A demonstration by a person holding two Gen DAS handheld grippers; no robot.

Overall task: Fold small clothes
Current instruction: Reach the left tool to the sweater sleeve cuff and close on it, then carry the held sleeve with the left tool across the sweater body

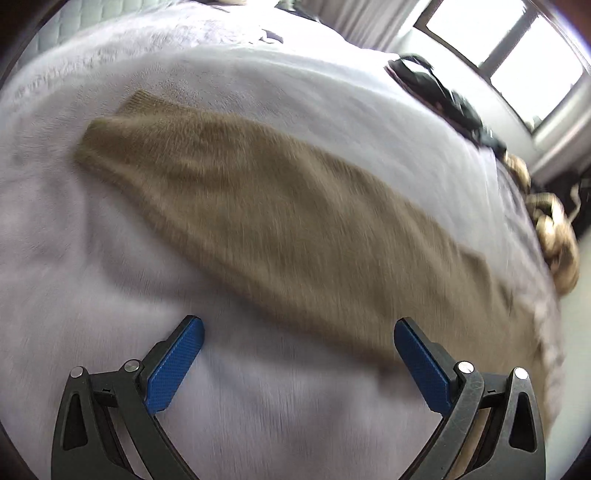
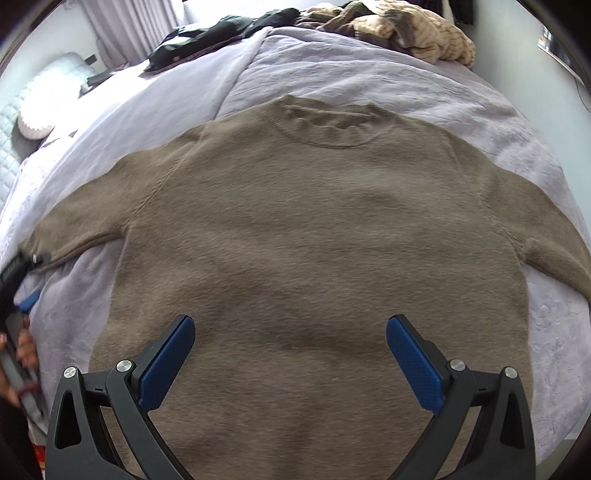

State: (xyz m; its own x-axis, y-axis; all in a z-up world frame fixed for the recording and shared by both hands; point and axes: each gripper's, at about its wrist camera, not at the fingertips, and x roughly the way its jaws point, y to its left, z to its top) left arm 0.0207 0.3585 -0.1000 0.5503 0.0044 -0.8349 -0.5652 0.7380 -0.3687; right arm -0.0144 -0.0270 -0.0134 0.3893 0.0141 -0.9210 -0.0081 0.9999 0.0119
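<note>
Tan sweater (image 2: 295, 236) flat mid-bed (image 2: 369, 81) on lilac cover, sleeves spread. Both grippers, left (image 1: 298, 334) and right (image 2: 290, 330), jaws wide, empty. Clothes pile (image 2: 417, 33) at far edge; curtained window (image 1: 509, 48).

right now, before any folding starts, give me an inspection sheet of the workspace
surface: bed with a pale lilac blanket, lightly wrinkled.
job's things: brown sweater lying flat and unfolded, collar at the far side, both sleeves spread outward; one sleeve lies in front of the left claw.
clutter: dark garments and a tan knit heap at the far edge of the bed.
grippers: left claw open above the blanket beside the sleeve; right claw open over the sweater's lower body; neither holds anything.
cables: nothing seen.
surroundings: window, curtains, quilted headboard.
</note>
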